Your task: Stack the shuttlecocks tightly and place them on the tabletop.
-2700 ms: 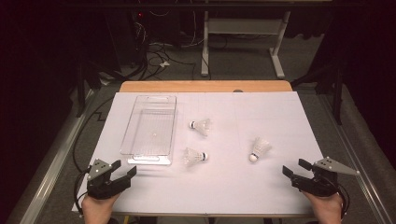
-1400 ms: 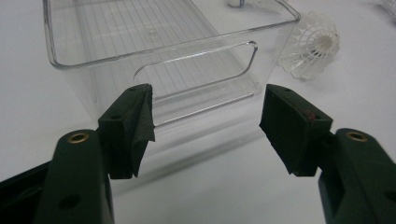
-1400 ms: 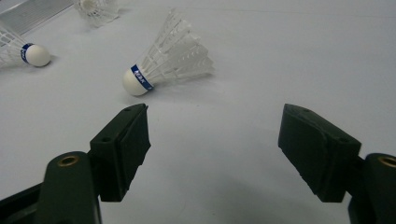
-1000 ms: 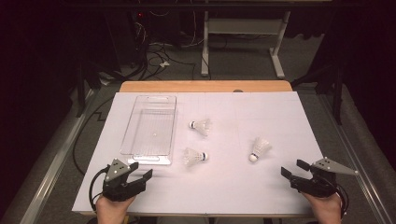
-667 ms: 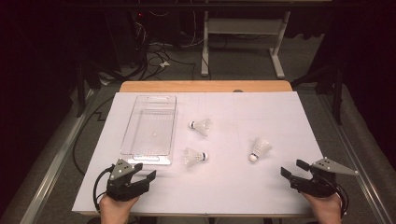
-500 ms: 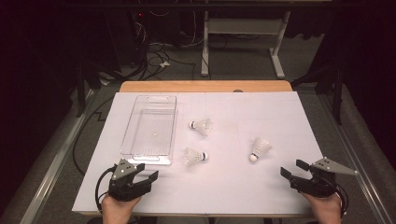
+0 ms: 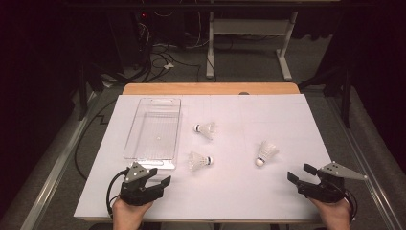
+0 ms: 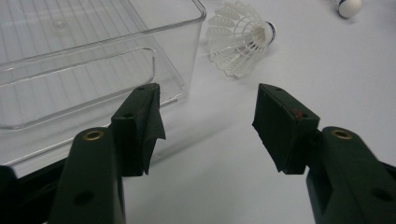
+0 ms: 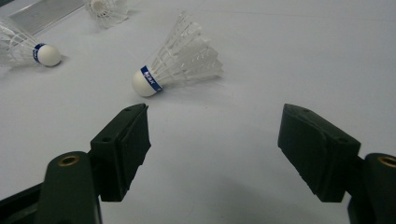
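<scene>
Shuttlecocks lie on their sides on the white sheet covering the table (image 7: 268, 201), three in all. The near shuttlecock (image 7: 199, 161) sits just right of the clear box (image 7: 154, 128), by its near corner; its long axis runs across the table, cork to the right, feather skirt toward the box. In the left gripper view it (image 8: 239, 38) lies beyond the jaws, skirt fanned toward the camera's left. The far shuttlecock (image 7: 206, 129) lies the other way round, cork to the left toward the box. The right shuttlecock (image 7: 265, 154) lies with its axis slanting, cork toward the person and skirt away; in the right gripper view it (image 9: 180, 56) sits just beyond the left jaw.

The left tool (image 7: 155, 178) stands released, jaws wide with nothing between them, just in front of the box's near edge. The right tool (image 7: 300, 173) is also released and empty, near the table's front right corner.

Bare sheet stretches between the two tools along the front edge, and on the right half behind the right shuttlecock.
</scene>
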The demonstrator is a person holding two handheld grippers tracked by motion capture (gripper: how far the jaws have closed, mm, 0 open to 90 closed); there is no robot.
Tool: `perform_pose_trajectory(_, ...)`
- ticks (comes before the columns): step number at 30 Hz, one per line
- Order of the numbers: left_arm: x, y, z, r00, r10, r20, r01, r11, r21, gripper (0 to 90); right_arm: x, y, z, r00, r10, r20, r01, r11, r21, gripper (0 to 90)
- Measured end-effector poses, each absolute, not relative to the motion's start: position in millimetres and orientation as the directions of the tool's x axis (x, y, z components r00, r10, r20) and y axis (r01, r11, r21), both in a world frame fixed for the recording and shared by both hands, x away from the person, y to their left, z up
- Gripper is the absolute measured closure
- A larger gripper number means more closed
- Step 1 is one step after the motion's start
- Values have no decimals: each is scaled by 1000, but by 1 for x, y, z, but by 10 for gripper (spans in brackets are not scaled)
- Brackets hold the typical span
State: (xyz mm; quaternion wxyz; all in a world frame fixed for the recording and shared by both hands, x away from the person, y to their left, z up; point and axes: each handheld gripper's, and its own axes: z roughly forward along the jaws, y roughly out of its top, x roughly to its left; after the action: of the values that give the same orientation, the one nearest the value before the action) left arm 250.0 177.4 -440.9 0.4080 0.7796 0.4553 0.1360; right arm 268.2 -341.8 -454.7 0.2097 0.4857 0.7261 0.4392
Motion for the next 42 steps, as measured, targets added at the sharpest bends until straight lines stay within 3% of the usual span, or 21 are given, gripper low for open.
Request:
perform_pose_trajectory(14,266,139,-435,609,779,-151,583,-311,751,393,269,-341,-455,-452,884,121,523,152,839,255)
perform_pose_trajectory(42,313,95,-406,636,760,-132,581,-359,730,390,268,-340,-455,-456,882,120,522,156,839,257)
